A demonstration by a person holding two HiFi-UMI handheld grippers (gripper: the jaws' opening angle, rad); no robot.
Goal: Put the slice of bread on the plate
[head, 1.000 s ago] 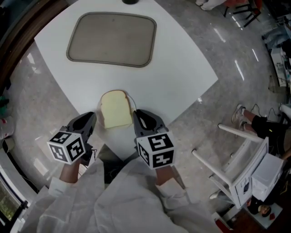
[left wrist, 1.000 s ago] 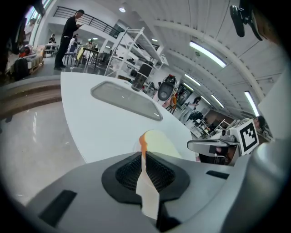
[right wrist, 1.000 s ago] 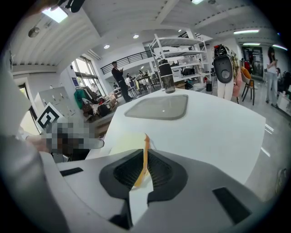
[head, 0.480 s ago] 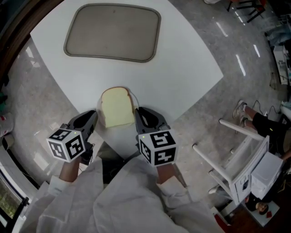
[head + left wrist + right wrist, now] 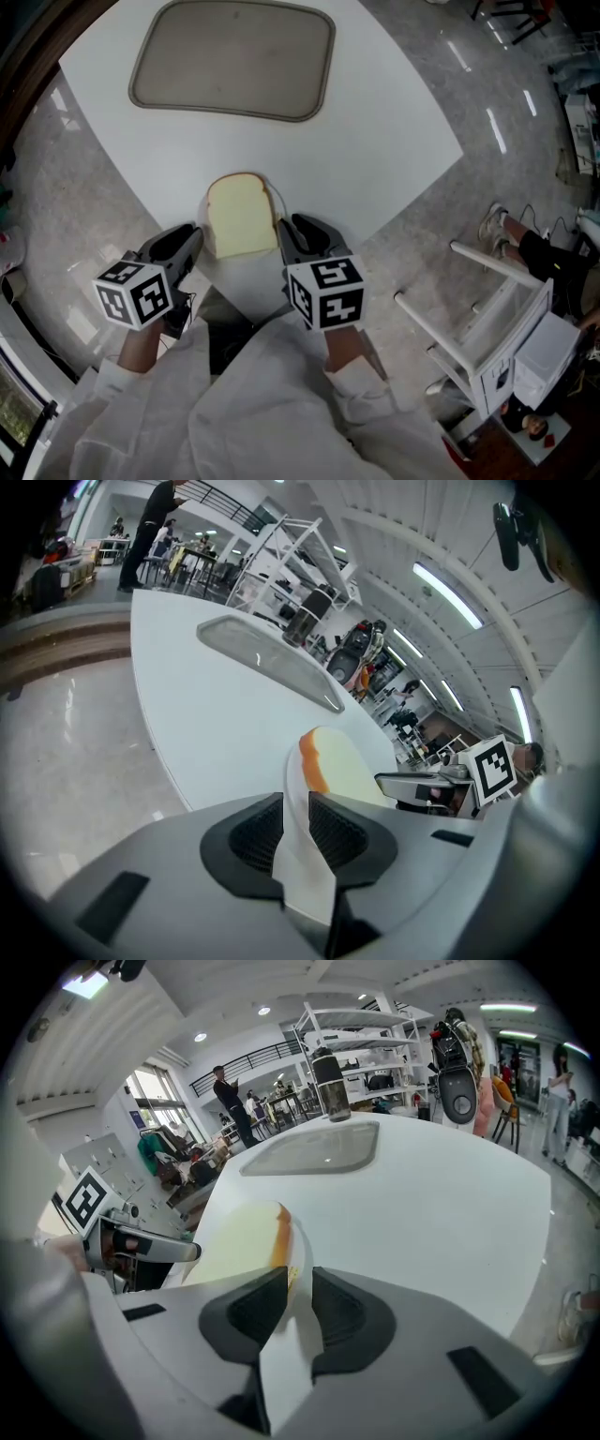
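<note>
Head view shows the slice of bread (image 5: pixel 241 217) lying flat on the plate (image 5: pixel 278 206) at the near corner of the white surface (image 5: pixel 375 131), with a tray (image 5: pixel 232 58) well apart at 12 o'clock. The left gripper (image 5: pixel 186 242) takes the plate's rim at about 8 o'clock and the right gripper (image 5: pixel 292 234) at about 4 o'clock. In each gripper view the fingers (image 5: pixel 253 836) are narrowed onto the thin white rim, pinching it. Whether the plate rests on the surface or is lifted I cannot tell. The bread looks already placed, so the step in hand is probably handling the loaded plate. Both sides should move level and together, since the loose slice could slide off on a tilt.
</note>
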